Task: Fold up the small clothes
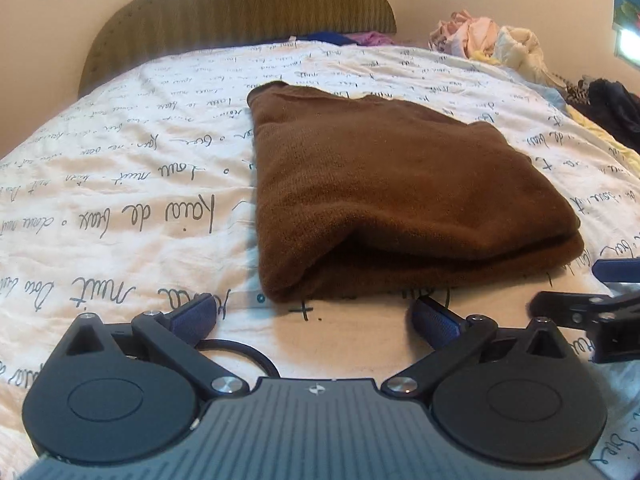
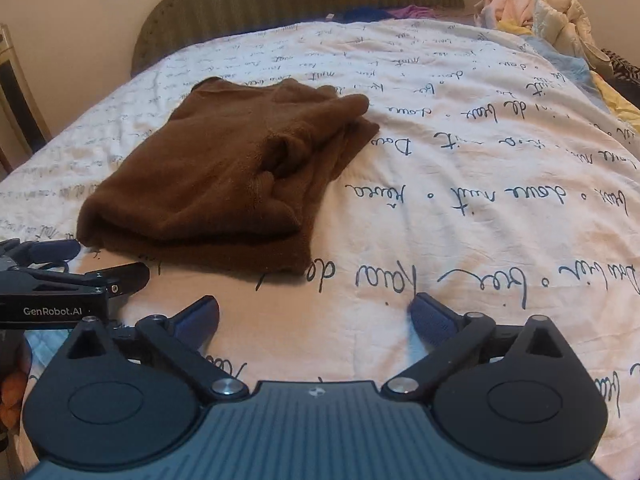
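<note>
A brown knitted garment (image 1: 384, 188) lies folded in layers on the white bedspread (image 1: 120, 200); it also shows in the right wrist view (image 2: 224, 176), left of centre. My left gripper (image 1: 316, 320) is open and empty, just in front of the garment's near edge. My right gripper (image 2: 316, 320) is open and empty over bare bedspread (image 2: 480, 160), near the garment's right corner. The right gripper's fingers (image 1: 580, 312) show at the right edge of the left wrist view. The left gripper's fingers (image 2: 72, 276) show at the left edge of the right wrist view.
A padded headboard (image 1: 248, 4) stands at the far end of the bed. A pile of pale clothes (image 1: 488, 40) lies at the far right corner, with dark clothes (image 1: 608, 108) beside it. Blue and purple fabric (image 2: 384, 12) lies by the headboard.
</note>
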A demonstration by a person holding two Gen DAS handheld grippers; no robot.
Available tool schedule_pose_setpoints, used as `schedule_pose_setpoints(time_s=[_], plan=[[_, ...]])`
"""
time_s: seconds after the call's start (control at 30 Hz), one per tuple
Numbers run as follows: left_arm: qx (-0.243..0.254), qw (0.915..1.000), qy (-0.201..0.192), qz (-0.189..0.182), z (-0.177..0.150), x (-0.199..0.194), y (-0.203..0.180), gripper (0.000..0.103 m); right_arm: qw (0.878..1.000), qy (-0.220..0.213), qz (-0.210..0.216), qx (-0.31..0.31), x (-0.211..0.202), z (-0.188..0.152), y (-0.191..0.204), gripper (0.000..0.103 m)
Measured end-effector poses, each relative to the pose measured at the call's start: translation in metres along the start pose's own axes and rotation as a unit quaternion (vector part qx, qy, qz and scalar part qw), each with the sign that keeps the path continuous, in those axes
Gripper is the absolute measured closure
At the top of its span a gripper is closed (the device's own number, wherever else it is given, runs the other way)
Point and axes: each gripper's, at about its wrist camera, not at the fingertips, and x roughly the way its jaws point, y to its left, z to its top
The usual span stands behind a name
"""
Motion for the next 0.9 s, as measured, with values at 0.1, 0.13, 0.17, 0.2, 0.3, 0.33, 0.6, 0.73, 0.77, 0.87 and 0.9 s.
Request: schedule_pose_setpoints(time_s=[0.1,0.13,0.17,0.2,0.3,0.33,0.6,0.73,0.77,0.87,0.9], plan=[[-0.001,1.0,-0.002,-0.002,0.0,-0.001,0.002,0.0,0.999,-0.01,-0.035,-0.016,0.009,-0.001,0.012,0.0],[-0.001,1.0,-0.003,-0.002,-0.001,-0.002,0.001,0.0,0.999,-0.015,-0.045,-0.017,0.01,-0.002,0.015,0.0],[-0.001,1.0,-0.004,-0.002,-0.001,-0.002,0.001,0.0,0.999,-0.019,-0.048,-0.015,0.01,-0.003,0.015,0.0],[-0.002,1.0,-0.004,-0.002,-0.001,-0.002,0.001,0.0,0.998,-0.027,-0.05,-0.015,0.01,-0.005,0.016,0.0],[0.0,1.0,-0.004,0.001,-0.001,-0.002,0.0,0.0,0.997,-0.048,-0.052,-0.015,0.008,-0.012,0.016,0.0],[0.0,1.0,-0.004,0.001,-0.001,-0.002,0.0,0.0,0.997,-0.047,-0.053,-0.015,0.007,-0.012,0.017,0.0],[-0.001,1.0,-0.005,-0.001,-0.002,-0.002,0.001,0.0,0.997,-0.055,-0.046,-0.015,0.009,-0.013,0.016,0.0],[0.0,1.0,-0.005,0.0,-0.001,-0.001,0.0,0.0,0.998,-0.05,-0.046,-0.015,0.009,-0.012,0.016,0.0],[0.0,1.0,-0.004,0.0,-0.001,-0.001,0.0,0.0,0.998,-0.046,-0.047,-0.016,0.009,-0.01,0.017,0.0],[0.0,1.0,-0.004,0.0,-0.001,-0.001,0.0,0.0,0.998,-0.028,-0.042,-0.022,0.011,-0.005,0.016,0.0],[0.0,1.0,-0.004,0.0,-0.001,-0.001,0.0,0.0,0.999,-0.022,-0.04,-0.023,0.012,-0.003,0.015,0.0]])
